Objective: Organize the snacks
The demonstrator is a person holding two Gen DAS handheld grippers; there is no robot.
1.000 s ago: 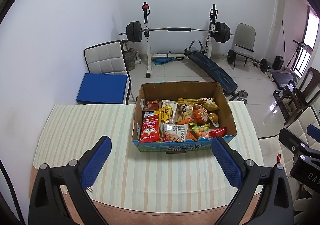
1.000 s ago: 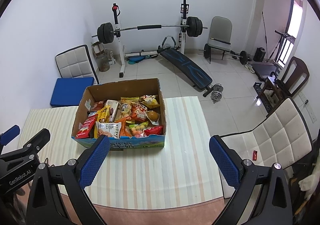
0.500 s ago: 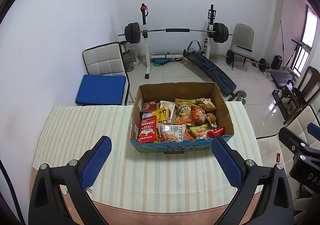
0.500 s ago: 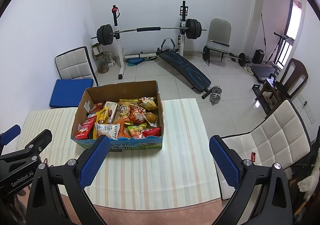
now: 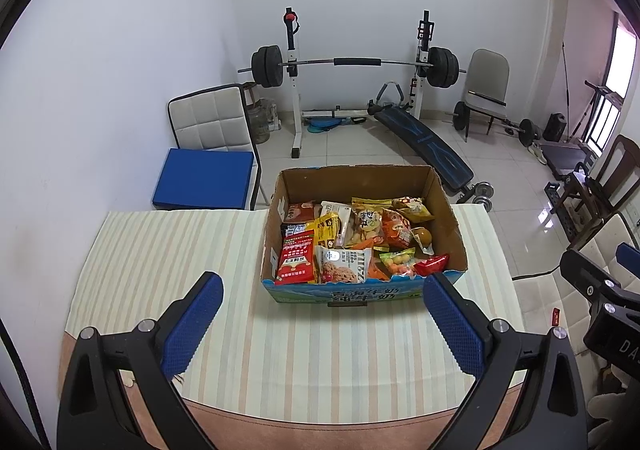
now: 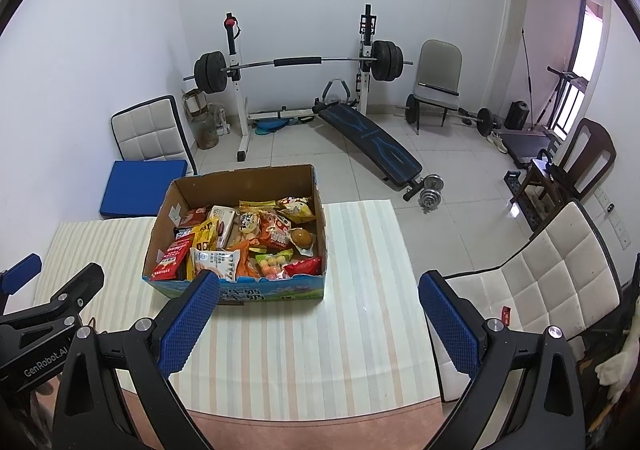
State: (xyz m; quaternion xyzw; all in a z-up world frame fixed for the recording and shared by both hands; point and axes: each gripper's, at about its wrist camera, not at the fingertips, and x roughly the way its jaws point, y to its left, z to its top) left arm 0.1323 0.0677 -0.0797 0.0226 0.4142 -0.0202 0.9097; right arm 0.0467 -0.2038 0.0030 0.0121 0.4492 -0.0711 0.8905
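Hovering above the near edge of the surface (image 5: 160, 250), the left hand-held gripper (image 5: 322, 324) has its blue-padded fingers (image 5: 192, 326) spread wide with nothing between them; the right hand-held gripper (image 6: 318, 324) hangs the same way, fingers (image 6: 188, 324) wide apart and empty, and it also shows at about 4 o'clock in the left wrist view; a striped cloth (image 5: 304, 350) covers the surface, with bare brownish edge showing at 6 o'clock.

The cardboard box (image 5: 362, 177) stands on the cloth, open at the top, toward 12 o'clock from the left gripper and toward 11 o'clock from the right one; its near wall, printed in blue, lies just beyond the fingertips in both views, apart from them; the snacks (image 5: 352, 238) fill the box in a loose heap; a red packet (image 5: 296, 260) lies at the box's 8 o'clock corner, a white packet (image 5: 342, 264) just beside it, a yellow packet (image 5: 326, 228) behind them, an orange packet (image 5: 396, 232) toward the middle, and a small red wrapper (image 5: 432, 264) at the 4 o'clock corner.

Beyond the surface, on the tiled floor, a barbell rack (image 5: 356, 61) stands against the far wall at 12 o'clock; a padded chair with a blue cushion (image 5: 204, 177) sits at 10 o'clock.
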